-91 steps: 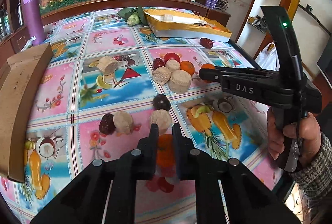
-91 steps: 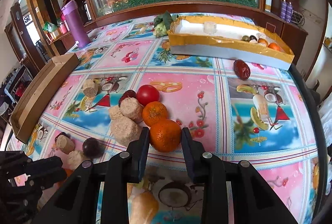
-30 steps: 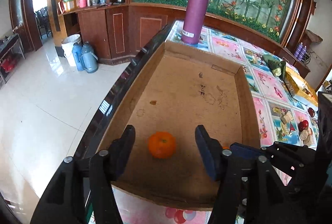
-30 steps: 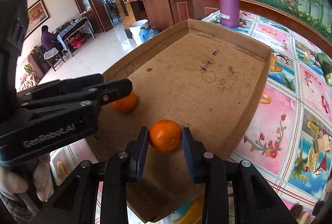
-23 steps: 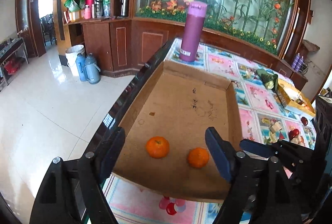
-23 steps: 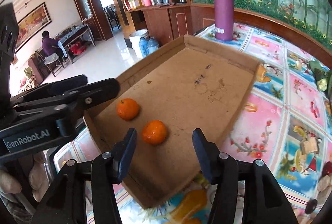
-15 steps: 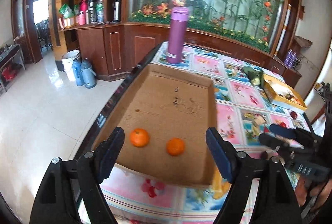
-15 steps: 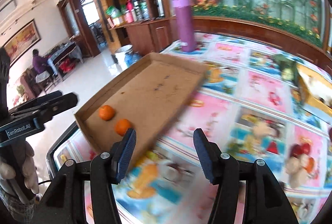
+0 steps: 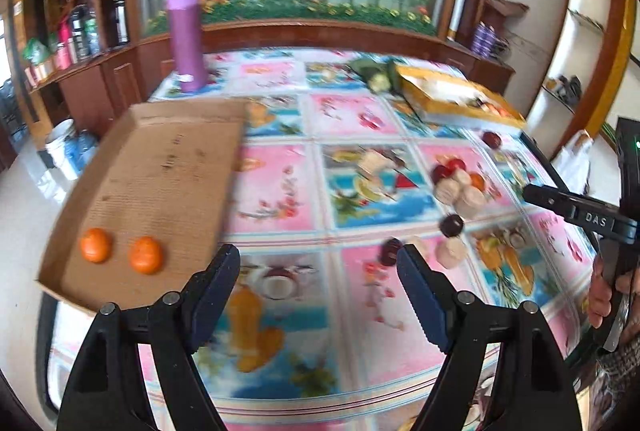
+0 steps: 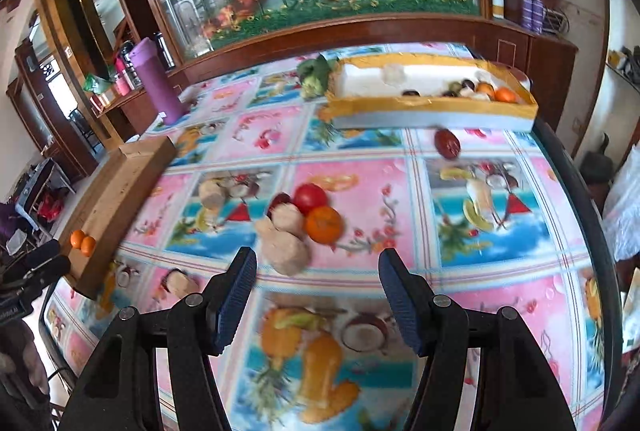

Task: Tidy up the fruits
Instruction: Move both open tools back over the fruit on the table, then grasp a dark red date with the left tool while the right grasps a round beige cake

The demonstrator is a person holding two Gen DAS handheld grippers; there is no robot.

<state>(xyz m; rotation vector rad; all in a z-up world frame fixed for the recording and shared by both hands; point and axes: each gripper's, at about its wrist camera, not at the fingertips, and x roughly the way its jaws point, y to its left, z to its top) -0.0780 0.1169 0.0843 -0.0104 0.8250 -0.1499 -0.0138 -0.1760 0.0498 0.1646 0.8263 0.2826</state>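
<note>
Two oranges (image 9: pixel 96 245) (image 9: pixel 146 255) lie side by side in the near corner of the flat cardboard tray (image 9: pixel 160 171) at the table's left edge. My left gripper (image 9: pixel 318 283) hangs open and empty over the tablecloth, right of the tray. My right gripper (image 10: pixel 316 295) has its jaws opening with nothing between them. Just beyond it is a loose pile: an orange (image 10: pixel 324 225), a red tomato (image 10: pixel 310 197), a dark fruit and beige chunks (image 10: pixel 286 247). Nearer the left gripper lie a dark plum (image 9: pixel 452 225) and more beige pieces.
A yellow-rimmed box (image 10: pixel 432 111) holding several fruits stands at the far right, with a red date (image 10: pixel 448 145) in front of it. A purple bottle (image 10: pixel 154 87) stands at the far left corner. The table's dark edge runs down the right side.
Both grippers opened and left their oranges in the cardboard tray. Both then swung right, away from the tray and towards the fruit pile; the tray slid to the left of both views.
</note>
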